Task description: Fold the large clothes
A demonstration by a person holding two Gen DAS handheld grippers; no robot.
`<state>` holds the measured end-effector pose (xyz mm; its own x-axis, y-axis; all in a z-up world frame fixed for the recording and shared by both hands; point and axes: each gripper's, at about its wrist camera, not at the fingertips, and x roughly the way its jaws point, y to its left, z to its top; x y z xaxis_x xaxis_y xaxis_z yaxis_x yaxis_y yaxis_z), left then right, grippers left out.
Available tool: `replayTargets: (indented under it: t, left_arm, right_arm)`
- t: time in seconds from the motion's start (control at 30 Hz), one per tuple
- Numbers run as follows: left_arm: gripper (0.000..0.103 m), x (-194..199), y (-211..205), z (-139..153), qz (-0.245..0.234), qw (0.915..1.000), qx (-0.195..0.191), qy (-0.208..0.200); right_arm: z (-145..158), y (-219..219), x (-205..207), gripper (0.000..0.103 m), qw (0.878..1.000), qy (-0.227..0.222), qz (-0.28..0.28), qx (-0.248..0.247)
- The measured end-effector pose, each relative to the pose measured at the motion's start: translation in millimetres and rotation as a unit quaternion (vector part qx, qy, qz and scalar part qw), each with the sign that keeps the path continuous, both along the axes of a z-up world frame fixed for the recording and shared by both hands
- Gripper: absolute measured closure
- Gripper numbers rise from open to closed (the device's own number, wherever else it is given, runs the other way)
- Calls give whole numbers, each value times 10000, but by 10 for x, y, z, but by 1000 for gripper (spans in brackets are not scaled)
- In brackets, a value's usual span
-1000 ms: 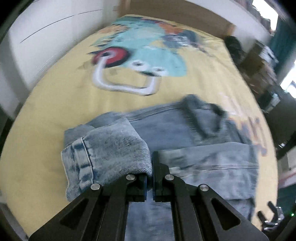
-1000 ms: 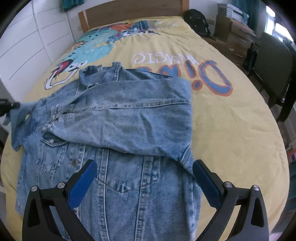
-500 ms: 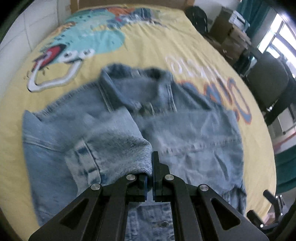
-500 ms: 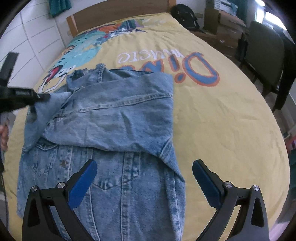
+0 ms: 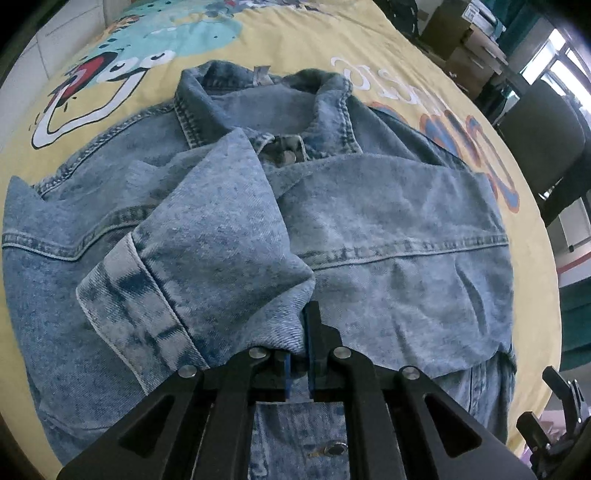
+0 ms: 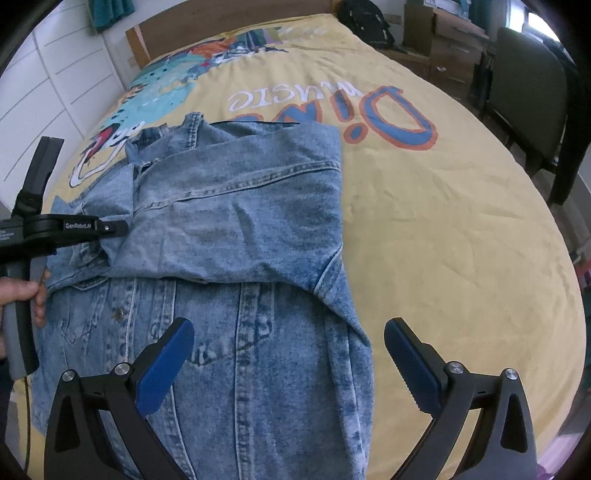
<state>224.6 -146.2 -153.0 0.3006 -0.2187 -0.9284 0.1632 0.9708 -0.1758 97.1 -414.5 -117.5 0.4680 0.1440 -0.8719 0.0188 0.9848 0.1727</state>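
A light blue denim jacket [image 6: 236,229] lies front up on the yellow bed, collar toward the headboard. Its right sleeve [image 6: 258,206] is folded across the chest. My left gripper [image 5: 299,343] is shut on the left sleeve [image 5: 207,258] near its cuff and holds it over the jacket's chest; it also shows at the left edge of the right wrist view [image 6: 110,229]. My right gripper [image 6: 288,354] is open and empty, hovering above the jacket's lower front.
The yellow printed bedspread [image 6: 443,221] lies bare to the jacket's right. A wooden headboard [image 6: 221,22] is at the far end. White cupboards [image 6: 48,92] stand left. A dark chair [image 6: 528,99] and boxes stand right of the bed.
My left gripper has carried the left sleeve inward, from the bed's left side to over the jacket's chest. My right gripper has stayed open above the hem, shifting only slightly.
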Motion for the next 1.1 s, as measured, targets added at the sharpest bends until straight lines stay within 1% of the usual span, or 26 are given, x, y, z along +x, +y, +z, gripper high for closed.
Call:
replayTargets:
  t: [0.03, 0.07, 0.1, 0.17, 0.23, 0.3, 0.37, 0.43, 0.6, 0.7, 0.77, 0.83, 0.9, 0.97, 1.0, 1.1]
  left_arm:
    - [95, 1, -3, 3, -3, 10000, 43, 40]
    - [88, -2, -2, 16, -5, 10000, 78, 49]
    - [81, -7, -4, 29, -69, 9997, 164, 156]
    - [41, -25, -8, 56, -85, 9997, 87, 208]
    - [32, -56, -30, 96, -137, 9997, 24, 204]
    - [23, -92, -56, 146, -175, 9996, 117, 171]
    - [8, -140, -69, 205, -243, 9996, 101, 135]
    - [2, -201, -58, 289, -304, 9995, 40, 71]
    - [1, -340, 76, 487, -290, 9994, 97, -140]
    - [1, -433, 312, 592, -214, 9992, 217, -273]
    - [1, -505, 604, 603, 26, 9992, 253, -294]
    - [1, -571, 921, 553, 298, 9987, 322, -255]
    - [1, -633, 1233, 468, 562, 9967, 558, -184]
    - [1, -710, 1587, 337, 925, 9920, 862, -35]
    - [1, -743, 1709, 289, 1060, 9899, 940, 29]
    - [1, -881, 2040, 98, 1360, 9862, 915, 247]
  right_arm:
    - [3, 5, -1, 0, 10000, -2, 3, 10]
    - [7, 6, -4, 0, 10000, -5, 8, 11]
    - [11, 12, -8, 0, 10000, -8, 17, 10]
    - [21, 22, -16, 0, 10000, -13, 30, 8]
    - [27, 20, -29, 0, 10000, -19, 27, 16]
    - [34, 14, -37, 0, 10000, -25, 12, 26]
    - [41, 3, -47, 0, 10000, -27, -3, 38]
    - [49, -12, -60, 0, 10000, -29, -13, 42]
    - [53, -40, -93, 0, 10000, -6, -22, 52]
    - [46, -54, -112, 0, 10000, 7, -31, 54]
    - [36, -57, -125, 0, 10000, 12, -52, 84]
    - [19, -49, -135, 0, 9999, 15, -65, 124]
    - [-12, -26, -144, 0, 9999, 52, -55, 144]
    - [-42, 14, -155, 0, 9999, 92, -8, 142]
    - [-54, 43, -160, 0, 9999, 109, 23, 128]
    - [-78, 139, -183, 0, 9998, 138, 123, 93]
